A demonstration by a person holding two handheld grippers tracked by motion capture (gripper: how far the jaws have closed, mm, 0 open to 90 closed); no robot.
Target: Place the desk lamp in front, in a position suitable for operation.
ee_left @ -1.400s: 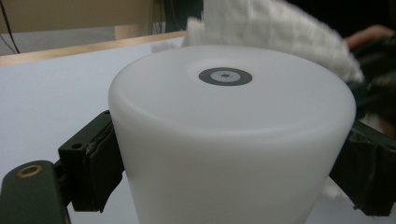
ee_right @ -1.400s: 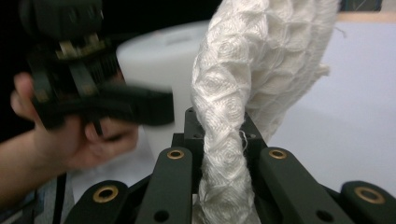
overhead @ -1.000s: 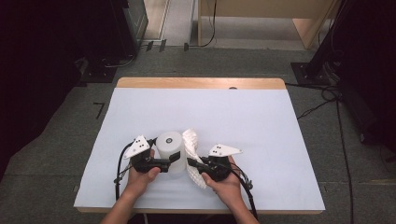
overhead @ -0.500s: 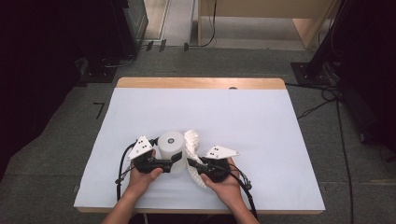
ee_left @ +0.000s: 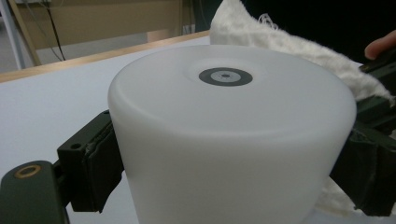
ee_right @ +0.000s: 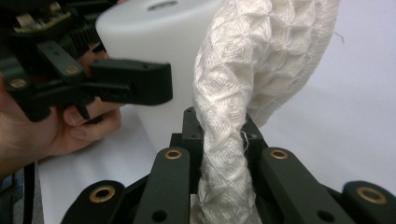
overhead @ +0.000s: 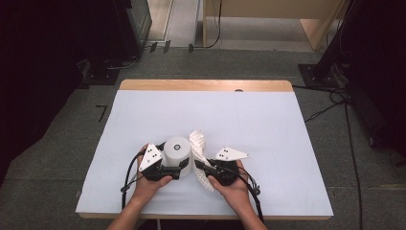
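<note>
While the left gripper [overhead: 181,167] clamps its jaws on opposite sides of the white plastic cylinder [overhead: 177,151], the folded white waffle-weave cloth [overhead: 198,146] lies right against that cylinder's far side as seen from this gripper, touching its wall. The cylinder stands upright on the bench [overhead: 268,124], its flat top with a dark ring mark facing up. The right gripper [overhead: 203,166] is pinched together on the cloth's lower part, and the cloth rises from its jaws as a long strip, bending over toward the cylinder just ahead and to the side of them. Any wiping stroke, I judge, depends on the right hand [overhead: 232,184] pressing the cloth sideways onto the held wall.
</note>
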